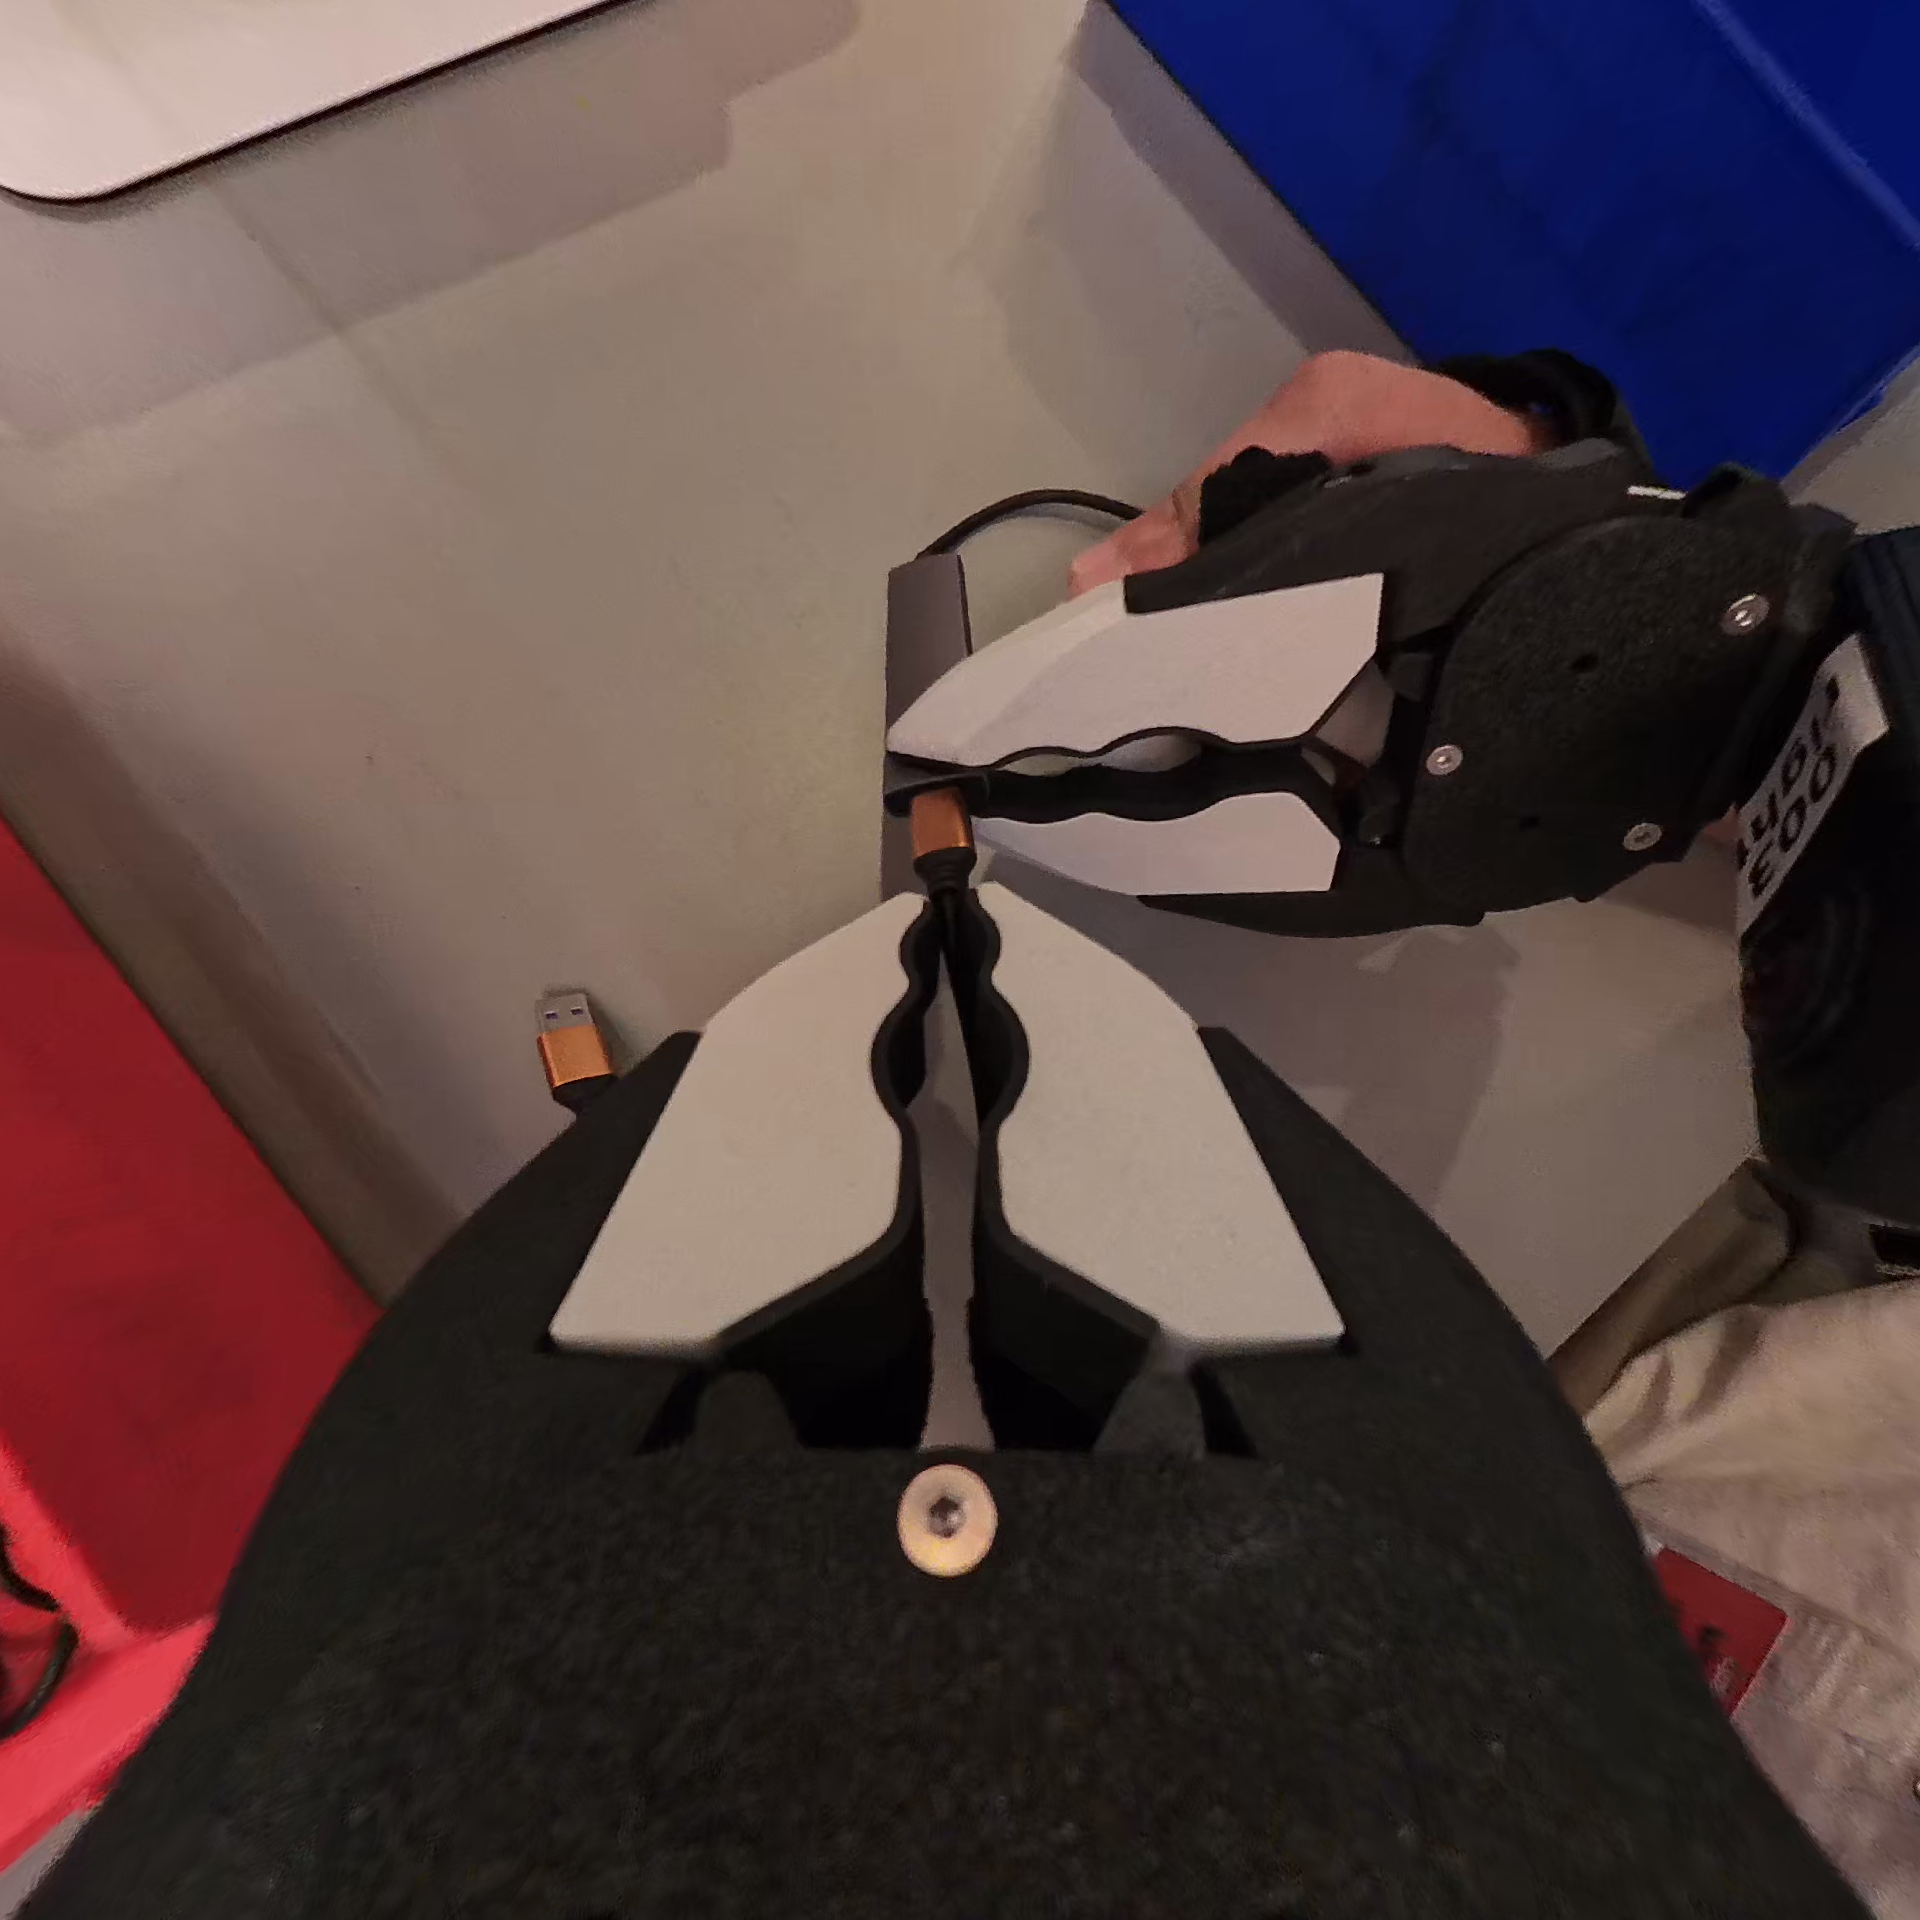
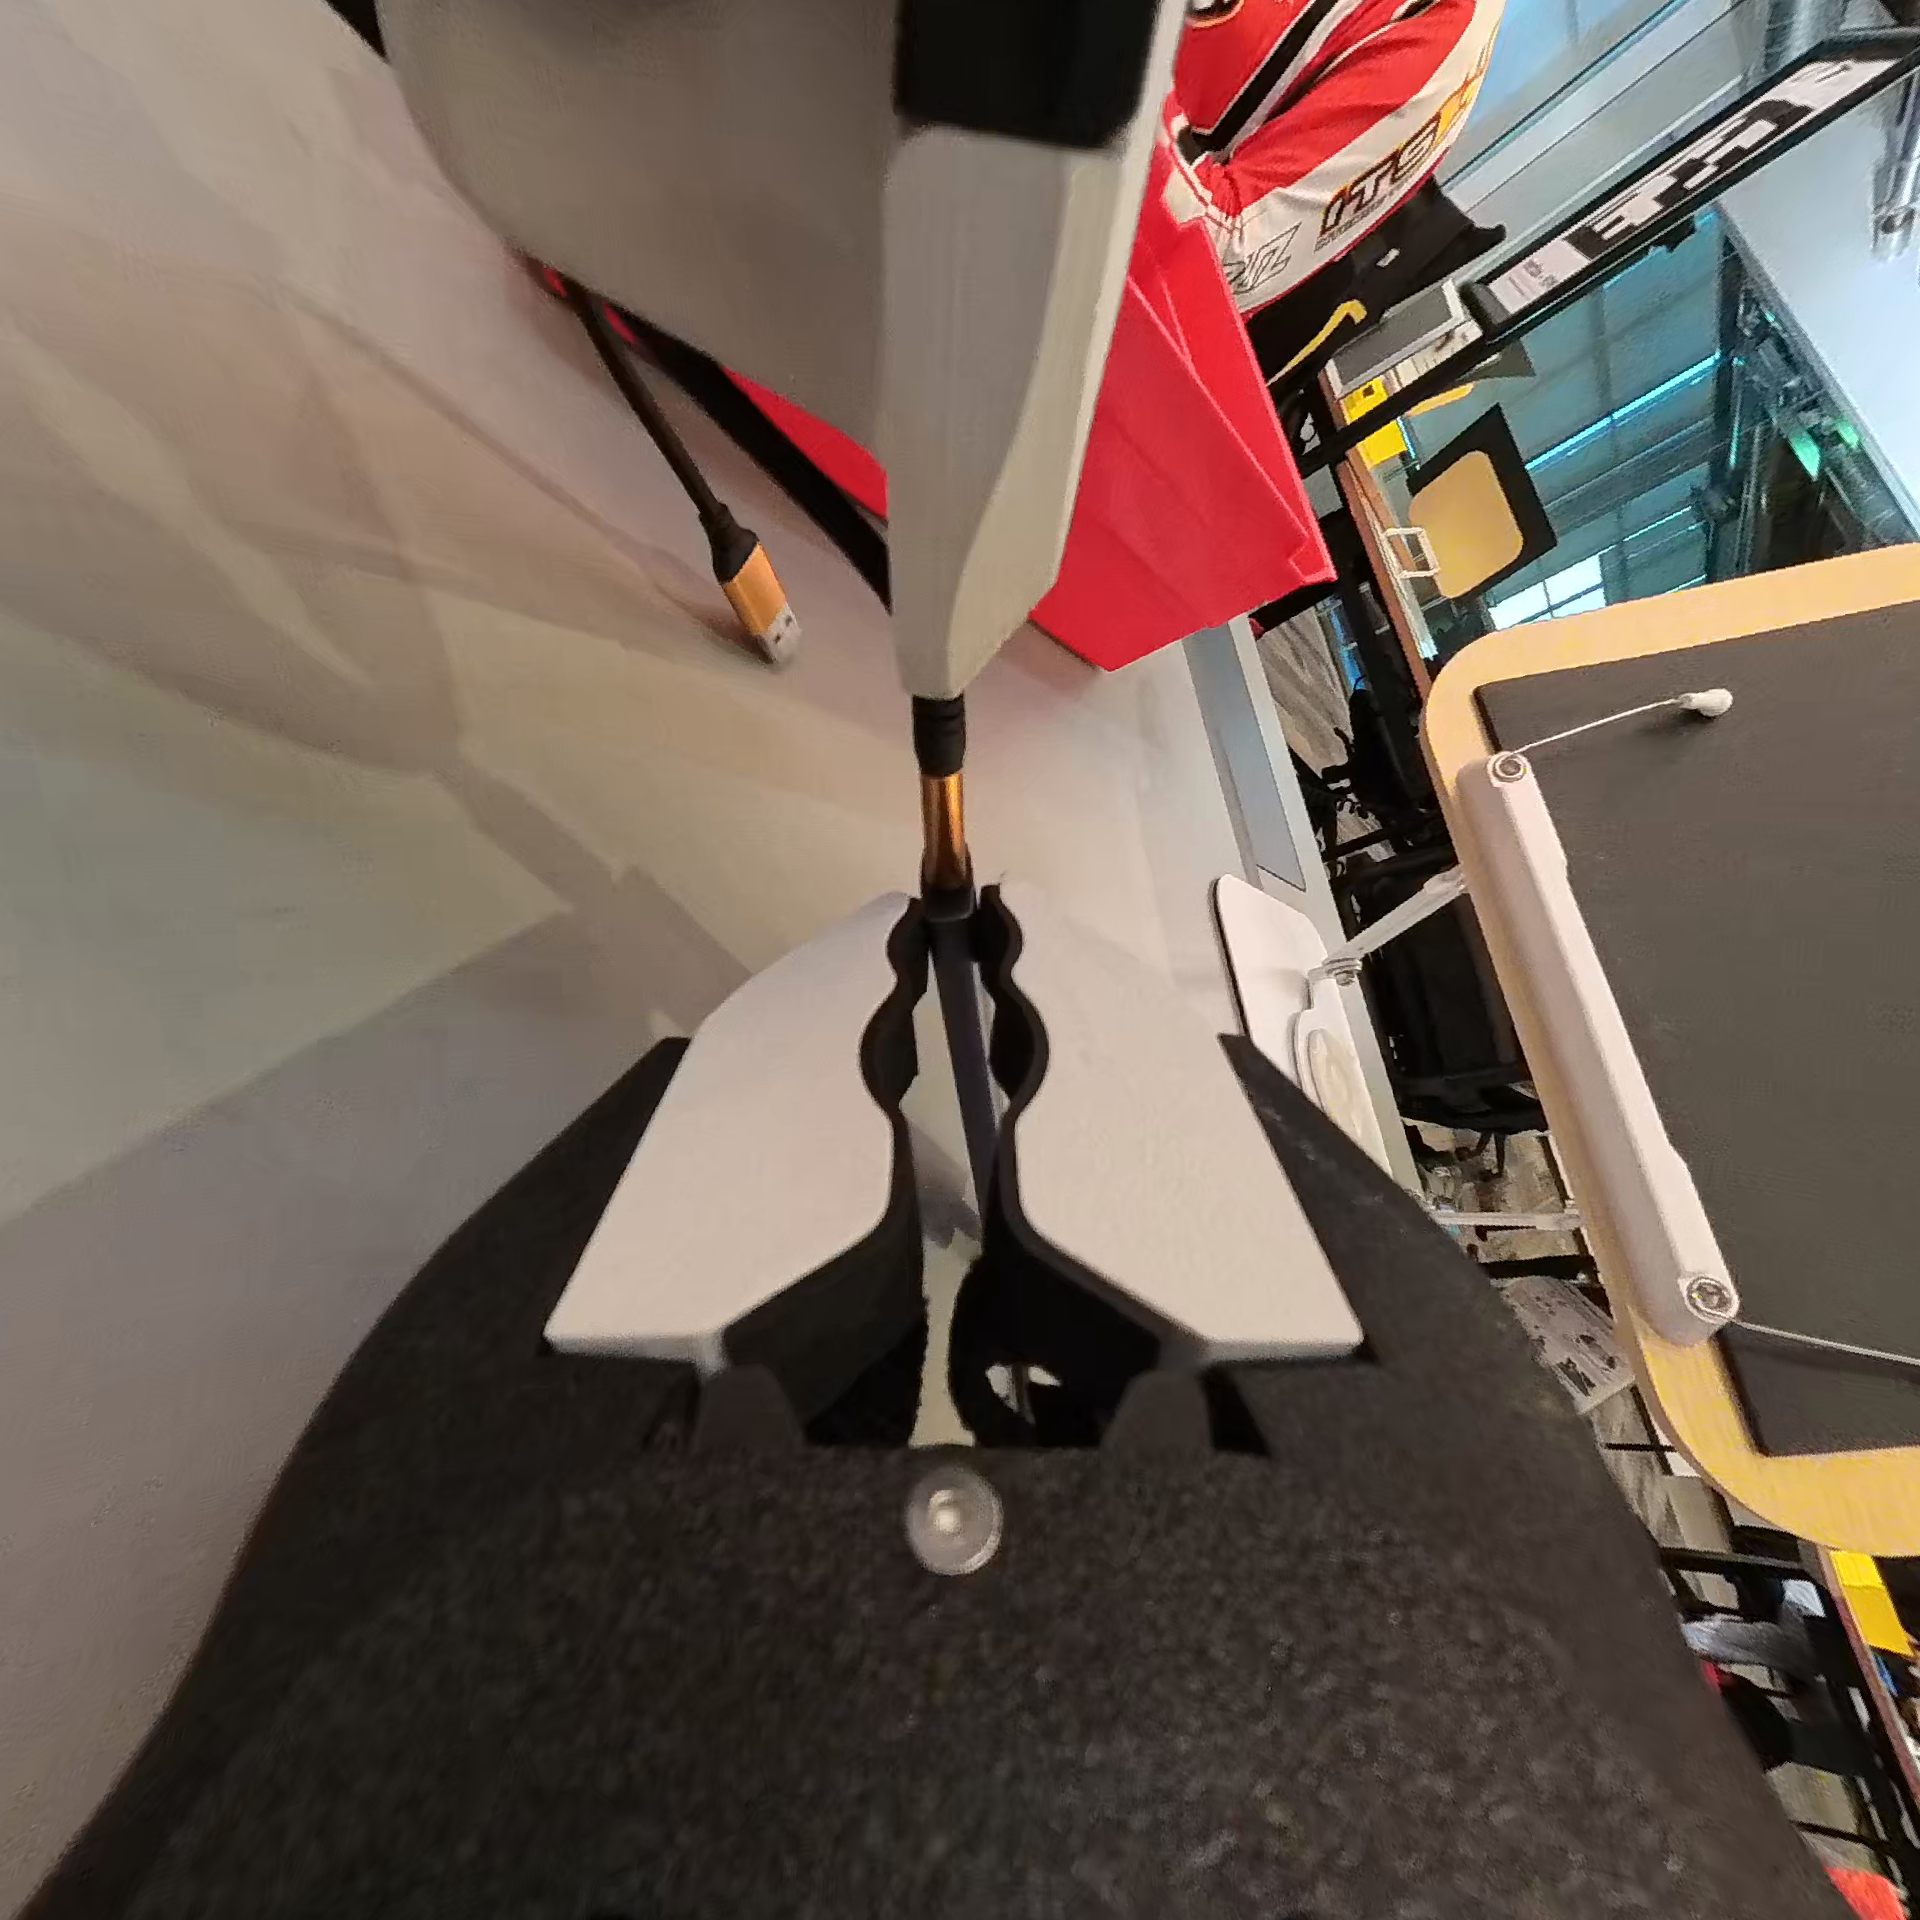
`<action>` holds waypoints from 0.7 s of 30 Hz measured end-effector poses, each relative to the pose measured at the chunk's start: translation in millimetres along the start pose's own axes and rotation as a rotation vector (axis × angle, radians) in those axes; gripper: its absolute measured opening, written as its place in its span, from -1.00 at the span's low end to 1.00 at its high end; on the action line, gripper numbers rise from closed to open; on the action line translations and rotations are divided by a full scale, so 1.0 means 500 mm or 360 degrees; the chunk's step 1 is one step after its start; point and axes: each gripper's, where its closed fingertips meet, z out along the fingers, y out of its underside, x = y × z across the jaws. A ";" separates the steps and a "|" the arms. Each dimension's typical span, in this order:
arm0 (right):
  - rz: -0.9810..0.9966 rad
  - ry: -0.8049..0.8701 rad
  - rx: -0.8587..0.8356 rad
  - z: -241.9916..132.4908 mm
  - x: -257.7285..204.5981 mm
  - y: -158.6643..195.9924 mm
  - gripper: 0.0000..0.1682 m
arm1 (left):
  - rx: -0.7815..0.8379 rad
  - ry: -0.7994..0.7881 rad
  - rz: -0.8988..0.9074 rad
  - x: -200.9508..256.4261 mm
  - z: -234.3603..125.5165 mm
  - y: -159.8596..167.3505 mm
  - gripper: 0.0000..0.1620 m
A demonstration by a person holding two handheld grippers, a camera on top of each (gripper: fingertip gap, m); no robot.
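In the left wrist view my left gripper (image 1: 951, 904) is shut on a black cable just behind its orange plug (image 1: 940, 821). The plug's tip meets the end of a flat grey hub (image 1: 925, 623). My right gripper (image 1: 914, 774) comes in from the right and is shut on that end of the hub. In the right wrist view my right gripper (image 2: 951, 914) clamps the hub (image 2: 961, 1049), seen edge-on. The orange plug (image 2: 943, 831) stands straight ahead of it, below the left gripper (image 2: 935, 675). I cannot tell how deep the plug sits.
The cable's other orange USB plug (image 1: 571, 1049) lies loose on the pale table (image 1: 416, 623); it also shows in the right wrist view (image 2: 758, 603). A blue bin (image 1: 1558, 208) stands at the far right, a red surface (image 1: 104, 1143) at the left, and a white board (image 1: 208, 83) at the far left. About 4 cm separates my left fingertips from my right.
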 end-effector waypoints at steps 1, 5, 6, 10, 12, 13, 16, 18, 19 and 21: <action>0.0012 -0.0005 0.0002 0.000 0.000 0.000 -0.90 | 0.0002 0.0005 0.0003 0.000 0.000 0.000 -0.96; 0.0052 -0.0008 0.0015 -0.004 0.004 0.001 -0.90 | 0.0024 0.0034 -0.0016 0.005 0.004 0.000 -0.96; 0.0056 -0.0012 0.0015 -0.004 0.004 0.002 -0.90 | 0.0034 0.0031 -0.0021 0.005 0.005 0.000 -0.96; 0.0101 -0.0025 0.0054 -0.007 0.007 -0.003 -0.90 | 0.0142 0.0024 -0.0054 0.001 0.000 -0.009 -0.96; 0.0082 -0.0015 0.0049 -0.007 0.006 -0.003 -0.90 | 0.0158 0.0015 -0.0052 0.001 0.001 -0.009 -0.96; 0.0087 -0.0017 0.0043 -0.005 0.006 -0.003 -0.90 | 0.0164 0.0012 -0.0063 -0.001 0.002 -0.009 -0.96; 0.0093 -0.0014 0.0043 -0.004 0.007 -0.002 -0.90 | 0.0182 0.0057 -0.0100 0.000 0.004 -0.010 -0.96; 0.0102 -0.0025 0.0055 -0.006 0.006 0.000 -0.90 | 0.0178 0.0064 -0.0079 0.004 0.005 -0.007 -0.96; 0.0107 -0.0032 0.0063 -0.007 0.008 0.000 -0.89 | 0.0184 0.0064 -0.0062 0.005 0.004 -0.007 -0.96; 0.0124 -0.0046 0.0119 -0.010 0.014 -0.007 -0.89 | 0.0228 0.0087 -0.0046 0.008 -0.009 -0.017 -0.96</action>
